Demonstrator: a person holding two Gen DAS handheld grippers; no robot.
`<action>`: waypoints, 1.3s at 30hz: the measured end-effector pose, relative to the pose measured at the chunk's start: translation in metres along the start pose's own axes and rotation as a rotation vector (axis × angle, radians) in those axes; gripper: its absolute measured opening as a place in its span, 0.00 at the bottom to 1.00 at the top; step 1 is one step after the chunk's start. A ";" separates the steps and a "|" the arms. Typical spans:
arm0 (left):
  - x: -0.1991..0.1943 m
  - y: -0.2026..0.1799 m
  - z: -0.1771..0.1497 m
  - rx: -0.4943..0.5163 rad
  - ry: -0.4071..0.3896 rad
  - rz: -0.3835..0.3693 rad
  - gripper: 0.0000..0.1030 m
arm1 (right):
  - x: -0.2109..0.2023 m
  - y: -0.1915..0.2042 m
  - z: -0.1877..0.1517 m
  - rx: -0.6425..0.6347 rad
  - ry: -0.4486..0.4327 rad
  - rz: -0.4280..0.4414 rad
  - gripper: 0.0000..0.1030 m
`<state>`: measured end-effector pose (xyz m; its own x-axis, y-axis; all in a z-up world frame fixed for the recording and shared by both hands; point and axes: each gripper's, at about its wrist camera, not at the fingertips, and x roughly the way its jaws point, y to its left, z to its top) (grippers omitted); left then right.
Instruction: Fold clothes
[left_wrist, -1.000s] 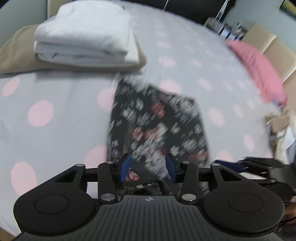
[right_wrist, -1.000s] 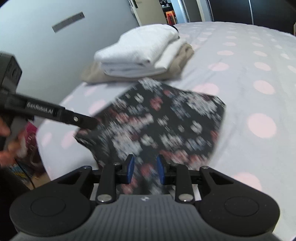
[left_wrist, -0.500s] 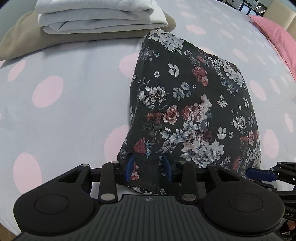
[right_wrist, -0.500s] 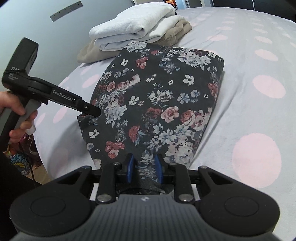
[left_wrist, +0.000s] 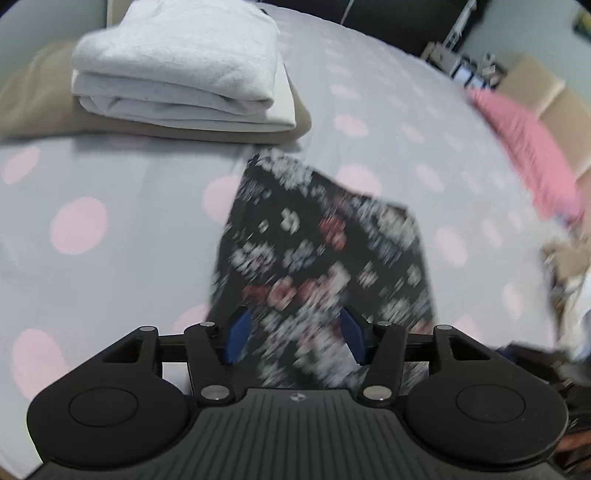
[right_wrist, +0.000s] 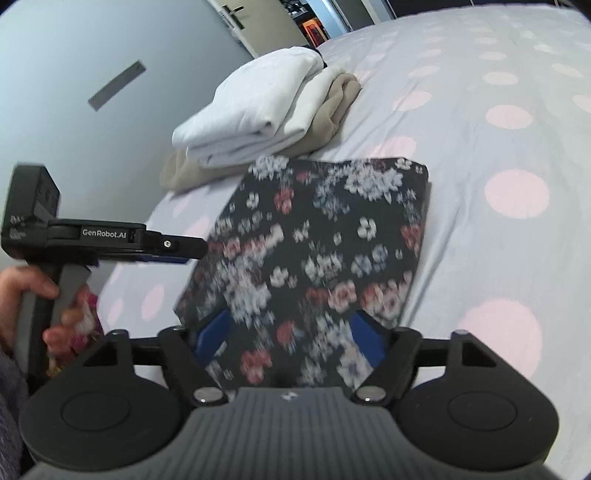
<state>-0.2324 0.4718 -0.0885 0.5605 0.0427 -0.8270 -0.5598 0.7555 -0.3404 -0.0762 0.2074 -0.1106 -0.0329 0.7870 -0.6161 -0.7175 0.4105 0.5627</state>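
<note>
- Stack (left_wrist: 177, 74): folded white and beige pieces sit far left on the bed (left_wrist: 110, 177), already done by the look of them.
- Left gripper (left_wrist: 293, 336): jaws spread wide, nothing pinched. The blue pads (left_wrist: 238, 332) stand either side of the near edge of the cloth, which lies under the gap, not in it.
- Cloth (left_wrist: 321, 251): a dark floral piece, folded to a flat rectangle, lies on the dotted sheet just near of the stack and apart from it. Its near end runs out below both grippers, close to the bed's edge.
- Handling, as a judgement: light, soft, limp; it will sag and slide on the sheet, and layers may shift if only the top one is caught. Best taken at the two near corners, pinching all layers together, or slid under a folded edge.
- Right gripper (right_wrist: 291, 341): jaws likewise spread, empty, over the near edge of the cloth (right_wrist: 321, 236).
- Left view only: a pink pillow (left_wrist: 524, 151) far right, plus blurred clutter beyond the bed.
- Right view only: the left gripper from the side, the hand (right_wrist: 33, 295) on its handle, the wall and a door behind the stack, and the cloth's far right corner, crisp and square.
</note>
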 end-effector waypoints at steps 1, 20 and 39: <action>0.001 0.002 0.007 -0.021 0.003 -0.034 0.50 | 0.002 -0.002 0.006 0.027 0.010 0.016 0.77; 0.083 0.051 0.036 -0.239 0.068 -0.321 0.65 | 0.085 -0.030 0.067 0.140 0.152 0.039 0.80; 0.084 0.039 0.031 -0.277 0.047 -0.258 0.73 | 0.084 -0.053 0.065 0.299 0.109 0.178 0.93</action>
<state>-0.1883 0.5245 -0.1576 0.6793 -0.1608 -0.7161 -0.5516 0.5317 -0.6427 0.0042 0.2817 -0.1567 -0.2244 0.8113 -0.5398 -0.4595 0.4004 0.7928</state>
